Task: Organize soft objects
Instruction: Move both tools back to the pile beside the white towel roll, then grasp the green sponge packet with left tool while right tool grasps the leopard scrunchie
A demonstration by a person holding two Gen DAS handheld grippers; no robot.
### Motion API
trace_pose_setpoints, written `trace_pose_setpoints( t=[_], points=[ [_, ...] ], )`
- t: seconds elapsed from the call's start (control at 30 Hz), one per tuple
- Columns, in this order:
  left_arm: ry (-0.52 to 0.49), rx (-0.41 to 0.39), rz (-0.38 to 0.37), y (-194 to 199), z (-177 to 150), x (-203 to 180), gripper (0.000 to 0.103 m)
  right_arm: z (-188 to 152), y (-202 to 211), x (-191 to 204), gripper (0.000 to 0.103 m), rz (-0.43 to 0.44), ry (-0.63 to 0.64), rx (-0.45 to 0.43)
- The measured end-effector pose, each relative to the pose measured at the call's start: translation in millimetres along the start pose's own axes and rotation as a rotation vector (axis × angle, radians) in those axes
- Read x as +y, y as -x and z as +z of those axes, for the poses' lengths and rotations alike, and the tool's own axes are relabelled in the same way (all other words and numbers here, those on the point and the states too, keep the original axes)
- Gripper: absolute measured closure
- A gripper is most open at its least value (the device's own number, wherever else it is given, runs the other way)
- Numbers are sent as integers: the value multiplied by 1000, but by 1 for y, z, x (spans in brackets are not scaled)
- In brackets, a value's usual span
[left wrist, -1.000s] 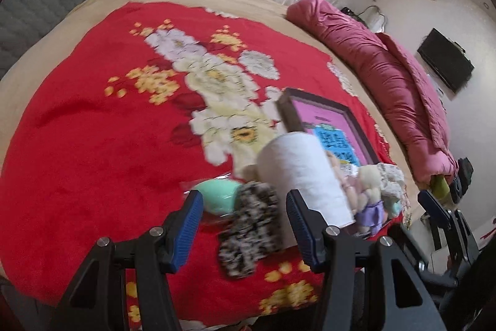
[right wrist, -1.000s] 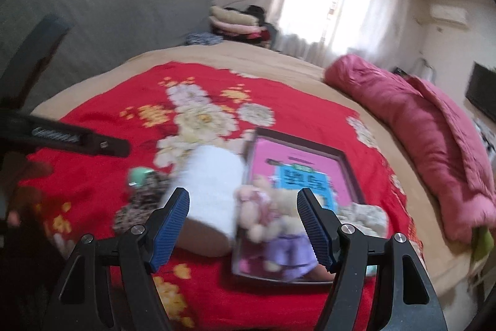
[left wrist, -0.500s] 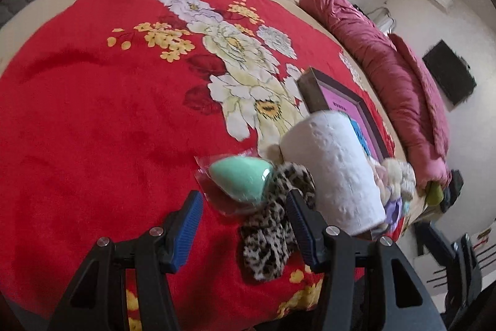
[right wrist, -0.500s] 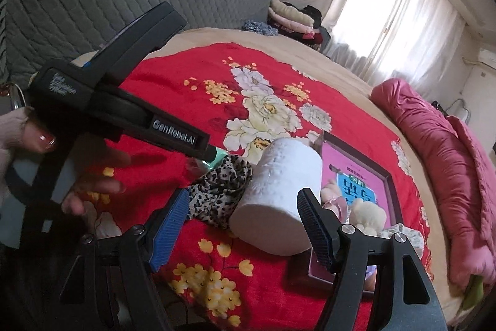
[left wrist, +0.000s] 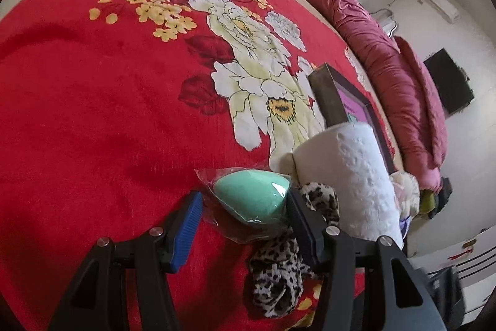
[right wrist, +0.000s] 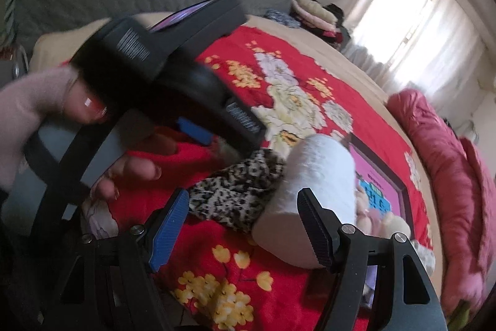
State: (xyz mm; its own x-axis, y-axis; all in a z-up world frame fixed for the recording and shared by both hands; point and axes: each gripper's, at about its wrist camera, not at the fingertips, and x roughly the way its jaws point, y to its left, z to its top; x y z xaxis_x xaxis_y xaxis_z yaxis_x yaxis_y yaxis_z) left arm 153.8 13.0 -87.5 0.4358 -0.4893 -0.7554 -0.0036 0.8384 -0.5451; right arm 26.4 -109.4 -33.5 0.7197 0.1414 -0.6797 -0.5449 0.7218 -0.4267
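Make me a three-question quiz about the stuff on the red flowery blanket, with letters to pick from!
1. Where is the sponge?
A. between the left gripper fingers
B. on the picture frame
C. on top of the paper roll

2. What colour is the sponge?
A. yellow
B. mint green
C. purple

3. How is the right gripper?
A. shut on the roll
B. shut on the leopard cloth
C. open, holding nothing

Answers:
1 A, it lies in its clear wrapper between the blue pads.
2 B, it is plainly mint.
3 C, its pads stand wide apart and bare.
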Motion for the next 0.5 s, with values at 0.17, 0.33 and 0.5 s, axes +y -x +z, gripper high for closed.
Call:
trace_pose_setpoints(
  t=[0.17, 0.33, 0.5],
  points=[
    [44, 7, -64, -5, 6, 10, 47, 0, -19, 20, 29, -28, 110, 19],
    [44, 13, -98, -10, 14, 13, 47, -5, -40, 36, 29, -89, 215, 48],
    [43, 20, -122, -13, 18, 15, 47, -7, -63, 37, 29, -130, 259, 83]
  ],
)
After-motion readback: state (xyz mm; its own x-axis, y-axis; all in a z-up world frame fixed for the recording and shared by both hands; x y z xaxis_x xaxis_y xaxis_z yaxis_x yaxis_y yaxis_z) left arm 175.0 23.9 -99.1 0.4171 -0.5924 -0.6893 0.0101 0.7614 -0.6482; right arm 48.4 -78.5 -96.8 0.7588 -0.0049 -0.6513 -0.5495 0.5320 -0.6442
